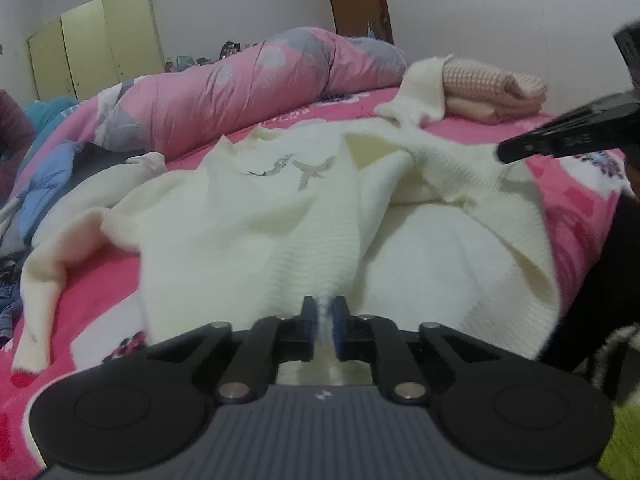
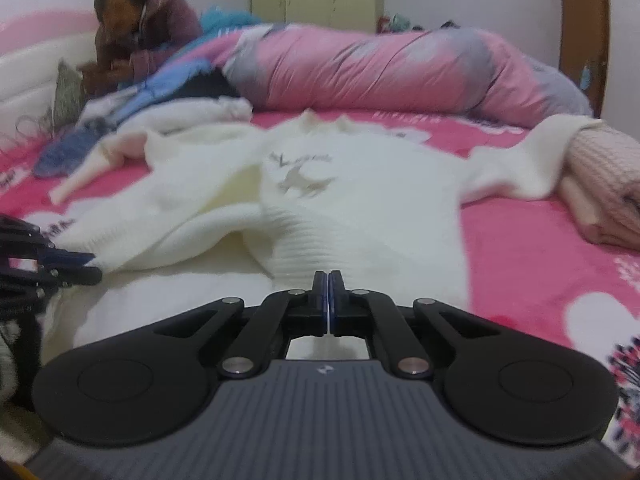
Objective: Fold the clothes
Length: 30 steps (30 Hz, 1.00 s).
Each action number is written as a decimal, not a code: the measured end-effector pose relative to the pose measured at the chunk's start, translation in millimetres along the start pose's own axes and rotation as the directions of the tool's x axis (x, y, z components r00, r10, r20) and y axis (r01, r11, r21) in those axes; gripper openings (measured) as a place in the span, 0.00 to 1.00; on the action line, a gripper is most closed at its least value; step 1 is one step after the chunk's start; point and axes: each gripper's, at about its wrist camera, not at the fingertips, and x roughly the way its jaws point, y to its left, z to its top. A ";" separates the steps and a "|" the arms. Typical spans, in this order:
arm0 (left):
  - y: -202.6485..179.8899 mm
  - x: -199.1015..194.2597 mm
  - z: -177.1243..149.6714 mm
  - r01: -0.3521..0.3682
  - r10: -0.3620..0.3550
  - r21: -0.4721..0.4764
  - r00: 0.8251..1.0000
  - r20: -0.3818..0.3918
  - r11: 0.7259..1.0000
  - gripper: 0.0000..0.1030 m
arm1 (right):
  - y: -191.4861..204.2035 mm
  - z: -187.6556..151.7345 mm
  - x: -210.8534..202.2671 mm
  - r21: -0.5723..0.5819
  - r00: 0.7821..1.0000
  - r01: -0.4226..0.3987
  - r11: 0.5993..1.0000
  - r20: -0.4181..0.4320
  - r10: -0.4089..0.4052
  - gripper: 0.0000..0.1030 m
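Note:
A cream knitted sweater (image 1: 280, 220) with a bird print lies spread on the pink bedsheet (image 1: 572, 216), sleeves out to both sides. My left gripper (image 1: 324, 312) is shut on its near hem, and cream fabric shows between the pads. In the right wrist view the same gripper (image 2: 90, 266) sits at the sweater's (image 2: 360, 192) left hem corner. My right gripper (image 2: 328, 284) is shut with its pads pressed together just before the ribbed hem; I cannot tell whether fabric is pinched. In the left wrist view its tip (image 1: 506, 154) rests at the sweater's right edge.
A rolled pink duvet (image 1: 240, 92) lies along the far side of the bed. Folded pink checked clothes (image 1: 492, 92) sit at the far right under one sleeve. A heap of blue and dark clothes (image 2: 120, 120) lies far left, where a person (image 2: 140, 36) sits.

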 end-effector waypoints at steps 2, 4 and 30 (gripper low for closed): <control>2.4 -9.7 -5.6 0.008 -0.008 0.008 1.000 0.001 1.000 0.08 | -11.5 -4.7 -18.0 0.027 1.000 0.000 1.000 0.013 -0.001 0.00; 2.7 -12.2 -11.3 0.013 -0.013 0.011 1.000 -0.010 1.000 0.08 | -22.9 -8.7 -28.4 0.075 0.998 -0.063 0.995 0.020 0.062 0.02; 14.4 -23.1 -45.5 0.007 -0.006 0.002 0.999 -0.035 1.000 0.08 | 9.9 -49.0 -57.9 -0.040 0.991 0.136 0.990 0.017 -0.135 0.04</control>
